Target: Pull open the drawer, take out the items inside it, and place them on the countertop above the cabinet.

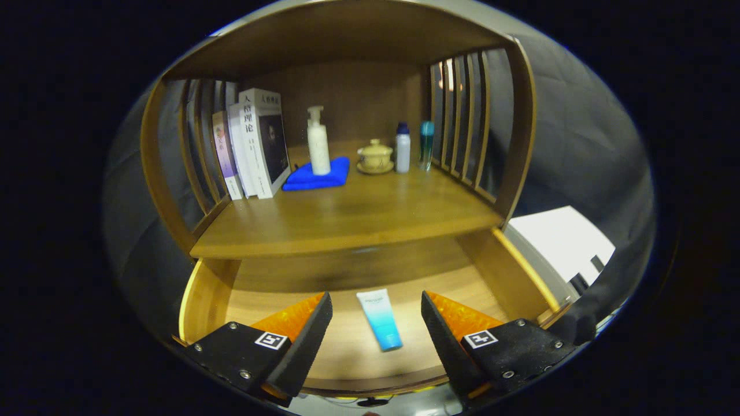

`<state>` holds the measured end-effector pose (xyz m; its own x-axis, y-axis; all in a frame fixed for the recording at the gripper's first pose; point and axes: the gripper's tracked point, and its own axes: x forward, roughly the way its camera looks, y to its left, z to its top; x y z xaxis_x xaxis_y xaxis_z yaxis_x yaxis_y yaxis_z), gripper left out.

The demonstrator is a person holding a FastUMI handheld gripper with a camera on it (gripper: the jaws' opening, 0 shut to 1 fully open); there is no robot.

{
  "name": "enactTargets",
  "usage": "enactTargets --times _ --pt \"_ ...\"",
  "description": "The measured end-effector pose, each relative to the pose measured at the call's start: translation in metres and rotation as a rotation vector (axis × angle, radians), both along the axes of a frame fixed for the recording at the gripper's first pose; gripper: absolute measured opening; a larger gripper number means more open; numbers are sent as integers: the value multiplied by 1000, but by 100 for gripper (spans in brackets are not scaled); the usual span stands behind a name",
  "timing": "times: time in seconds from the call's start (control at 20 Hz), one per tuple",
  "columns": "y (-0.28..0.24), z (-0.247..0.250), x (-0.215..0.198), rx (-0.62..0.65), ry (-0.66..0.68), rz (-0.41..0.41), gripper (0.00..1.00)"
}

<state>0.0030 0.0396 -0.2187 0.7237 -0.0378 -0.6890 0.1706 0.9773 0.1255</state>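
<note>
— Below the countertop (347, 225): drawer (509, 263) pulled out, wooden, interior exposed. Contents?

— One item only: blue-and-white tube (379, 319), lying flat on the drawer floor, cap end toward the front, slightly angled.

— Position against the gripper (376, 323)?

— Between the two fingers (306, 338), seen from above. Not touched by either. Jaws spread wide, nothing clamped, clear gap on both sides of the tube.

— Height of the fingers over the tube?

— Cannot tell from this view.

— Countertop above the drawer?

— Front part bare wood. Toward the back, from the left: three books (254, 144) standing upright against the slatted side; blue folded cloth (318, 175) just beside them; white pump bottle (318, 143) standing on the cloth. Further right, small lidded ceramic cup (375, 156) on a saucer, then white bottle with dark cap (403, 148), then teal bottle (426, 144) close to the right slats. All upright. Last two bottles near each other, apart from the cup by a little.

— Cabinet (167, 173) structure?

— Wooden frame, slatted sides left and right, solid back panel, top board overhead.

— Anything beside the cabinet?

— White flat surface (563, 240) to the right of the drawer, identity not clear. Grey quilted fabric (578, 144) behind it.
</note>
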Motion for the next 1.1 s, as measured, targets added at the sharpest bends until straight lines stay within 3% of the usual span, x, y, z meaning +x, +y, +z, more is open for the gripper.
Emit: enactTargets --times 0.1,0.3,0.45,0.65,0.9,1.05,1.1 --pt "3 -21 -2 45 83 -26 95" --pt "1 -52 -3 8 247 -26 95" --pt "17 -74 0 48 333 -1 95" --pt "5 -101 -2 -45 439 41 94" --pt "3 -129 -11 -64 546 95 93" --pt "1 -133 -4 -23 526 84 83" --pt "3 -136 -5 11 527 78 74"
